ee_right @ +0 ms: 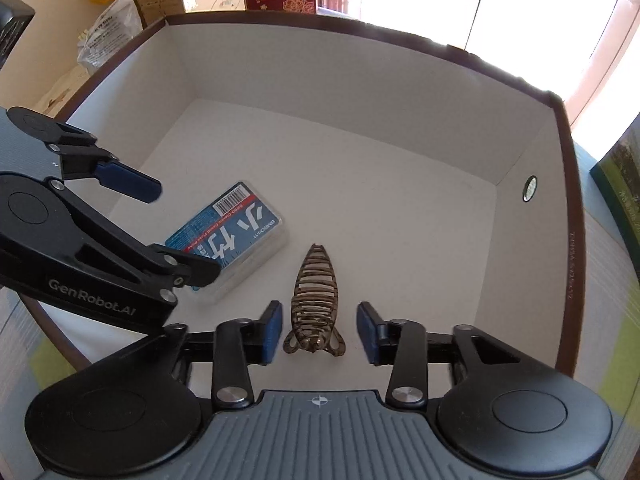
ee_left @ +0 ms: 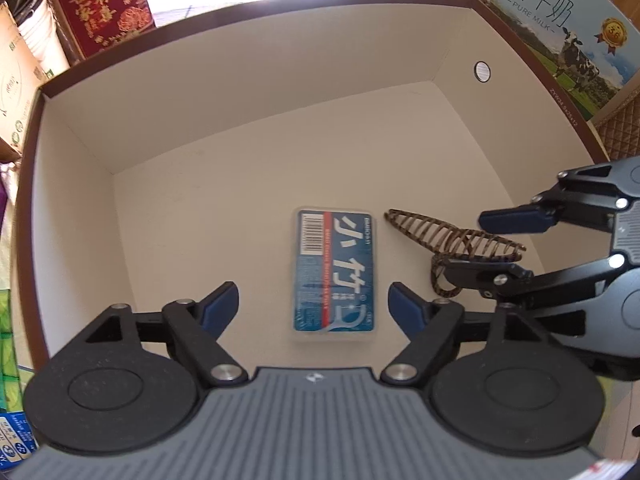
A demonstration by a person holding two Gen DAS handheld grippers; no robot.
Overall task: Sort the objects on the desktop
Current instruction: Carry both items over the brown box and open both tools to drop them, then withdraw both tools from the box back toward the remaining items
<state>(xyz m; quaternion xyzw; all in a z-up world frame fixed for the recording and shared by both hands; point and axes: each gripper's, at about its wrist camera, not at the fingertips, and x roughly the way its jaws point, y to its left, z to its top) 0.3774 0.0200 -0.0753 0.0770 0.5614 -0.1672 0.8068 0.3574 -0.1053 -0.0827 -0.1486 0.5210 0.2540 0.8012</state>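
Note:
A blue floss-pick box (ee_left: 334, 272) lies flat on the floor of a white cardboard box (ee_left: 240, 120). A brown striped hair clip (ee_left: 452, 240) lies to its right. My left gripper (ee_left: 314, 306) is open above the near end of the floss box, touching nothing. In the right wrist view the hair clip (ee_right: 316, 300) lies between the open fingers of my right gripper (ee_right: 320, 332), not gripped, with the floss box (ee_right: 230, 240) to its left. The right gripper also shows in the left wrist view (ee_left: 496, 244), and the left gripper in the right wrist view (ee_right: 176, 232).
The box has a dark brown rim (ee_right: 400, 36) and a round metal eyelet (ee_left: 481, 71) in its right wall. A milk carton box (ee_left: 560, 28) stands outside on the right, a red gift box (ee_left: 100, 8) and other cartons behind.

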